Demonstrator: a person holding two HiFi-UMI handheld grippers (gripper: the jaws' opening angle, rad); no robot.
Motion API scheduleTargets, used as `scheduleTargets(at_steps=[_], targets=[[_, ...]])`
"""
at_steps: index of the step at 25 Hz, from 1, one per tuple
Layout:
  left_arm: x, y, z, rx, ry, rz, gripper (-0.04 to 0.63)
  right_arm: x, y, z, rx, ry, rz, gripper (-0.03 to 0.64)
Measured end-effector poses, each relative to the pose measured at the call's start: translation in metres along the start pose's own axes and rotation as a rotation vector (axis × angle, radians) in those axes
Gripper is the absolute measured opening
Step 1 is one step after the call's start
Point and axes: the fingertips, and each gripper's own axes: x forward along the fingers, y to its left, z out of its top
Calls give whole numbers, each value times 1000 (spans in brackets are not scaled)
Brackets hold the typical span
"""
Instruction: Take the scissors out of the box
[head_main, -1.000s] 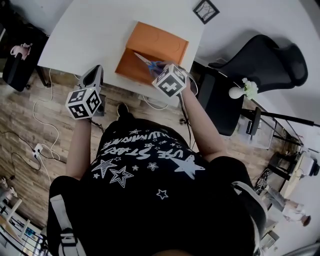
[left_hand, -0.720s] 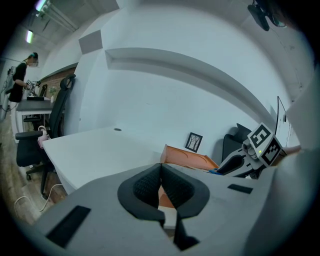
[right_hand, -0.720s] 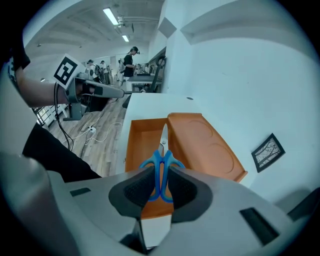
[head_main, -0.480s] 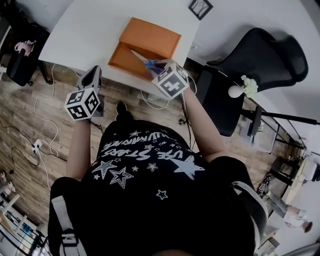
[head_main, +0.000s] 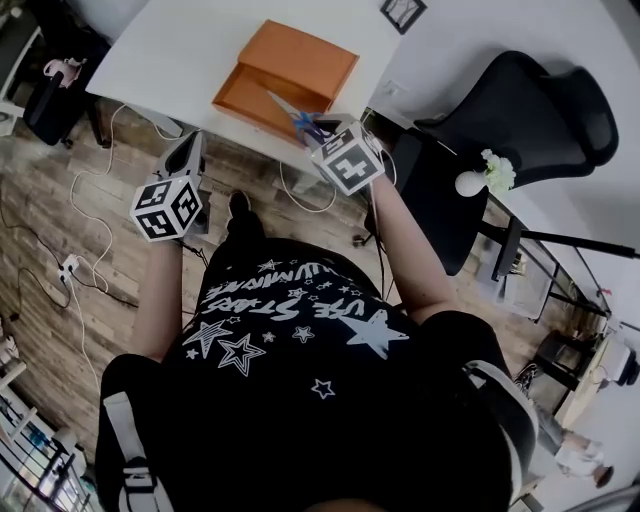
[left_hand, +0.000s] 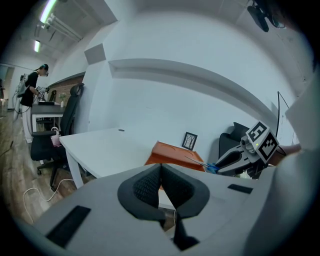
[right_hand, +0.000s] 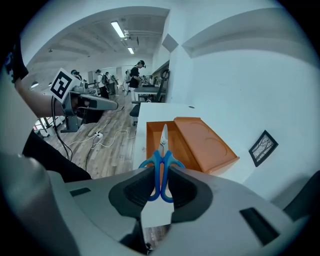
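Scissors (head_main: 296, 120): out of the box (head_main: 245, 92), up in the air just by its near edge, tips pointing back at it.
R hand-held gripper (head_main: 315, 130): squeezed tight on the blue handles.
L hand-held gripper (head_main: 188, 150): closed, nothing in it. Well apart from the box, out past the worktop (head_main: 180, 45) edge, over the floor (head_main: 60, 200).
What changed: a sec ago the scissors hung right over the box. Now they and the R one have come back toward the person. The L one pulled back too.
What it means: I think the taking-out bit is done. Prob. only setting them down is left.
R gripper view only: pads pinch both handle loops. Box inside is bare, w/ the lid (right_hand: 205, 142) right beside it.
L gripper view only: a side look, w/ scissors sticking out of the R one toward the box.
Head view only: both hand-held grippers at once, and how far the L one is from the box.
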Motion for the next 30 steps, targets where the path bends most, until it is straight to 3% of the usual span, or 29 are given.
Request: scheduleTargets(at_steps=[12, 30], targets=[[-53, -34, -27, -5, -14, 30, 18, -45, 22, -28, 1, -64, -38, 106], [-126, -56, -69, -57, -39, 97, 18, -72, 74, -54, -49, -96, 15, 106]])
